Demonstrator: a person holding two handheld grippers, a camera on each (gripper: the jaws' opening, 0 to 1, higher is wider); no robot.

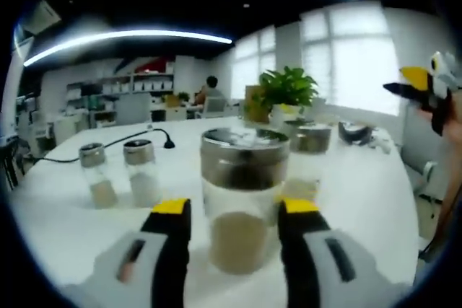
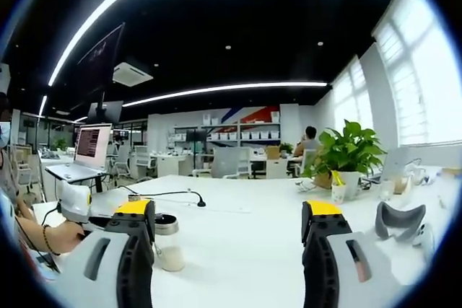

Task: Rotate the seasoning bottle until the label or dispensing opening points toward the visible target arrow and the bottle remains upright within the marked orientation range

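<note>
Seasoning bottle (image 1: pixel 244 200) upright on the white table (image 1: pixel 361 185), sitting right between the jaws of the left tongs (image 1: pixel 236 210). Yellow tips flank the glass at mid-height, close on both sides; blurry there, so can't tell whether actually touching or clamped. Right tongs (image 2: pixel 231 225) spread wide, holding nothing, raised above the table, well apart from the bottle.

Handling, as a guess: clear glass body, metal shaker lid (image 1: pixel 244 146), roughly a third full of pale powder. Light to moderate weight, rigid, smooth and likely slippery, breakable if tipped off the table. Best hold probably on the straight glass wall just below the lid, squarely across the diameter, firm but not crushing. Twisting in short steps with re-grips should keep it upright; grabbing low near the powder line risks tipping, lid band risks slipping.

No label or target arrow visible from here.

Two smaller shakers (image 1: pixel 121 172) left of the left tongs, more jars (image 1: pixel 312 138) and a potted plant (image 1: pixel 287 91) beyond.
</note>
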